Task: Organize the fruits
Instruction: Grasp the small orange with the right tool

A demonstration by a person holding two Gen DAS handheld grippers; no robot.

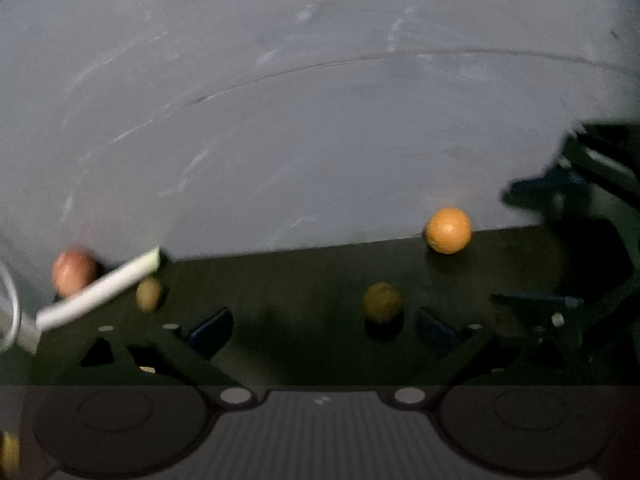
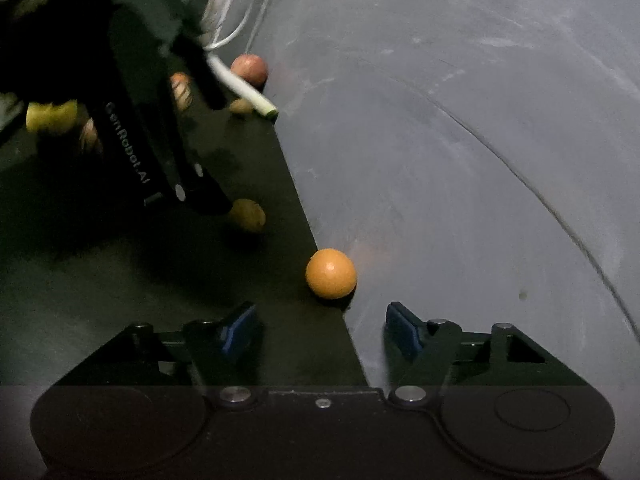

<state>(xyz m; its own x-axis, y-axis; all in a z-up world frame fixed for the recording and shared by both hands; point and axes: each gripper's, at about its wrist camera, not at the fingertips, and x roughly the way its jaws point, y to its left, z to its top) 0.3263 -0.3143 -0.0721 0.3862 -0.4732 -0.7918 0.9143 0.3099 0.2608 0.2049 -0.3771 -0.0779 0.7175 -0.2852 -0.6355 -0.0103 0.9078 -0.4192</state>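
A: Which step is in hand?

B: The approach to a pick, I judge. The right hand-held gripper hangs just short of the orange, which sits at the far edge of the dark tabletop, right against the grey wall. Its jaws stand apart with nothing between them; the orange lies beyond the blue pads, not touched.

A: And the left one?

B: The left hand-held gripper is released too, jaws wide and empty. A small yellow-brown fruit lies on the tabletop just ahead of its right-hand pad, apart from it. In the right wrist view that gripper shows as a dark body hanging over the same fruit.

A: Other fruit?

B: Toward the left along the far edge a reddish fruit, perhaps an apple, rests by the wall, with a second small brownish fruit near it and a white cable lying across in front. Something yellow shows further back in the right view, too blurred to name.

A: What does the next move call for?

B: The right gripper needs to go forward until the orange sits between the pads, then clench. The wall leaves little room behind it, and a round fruit may roll along the edge if nudged.

A: Where do the fruits go?

B: No bowl or tray is in view, so I cannot tell.
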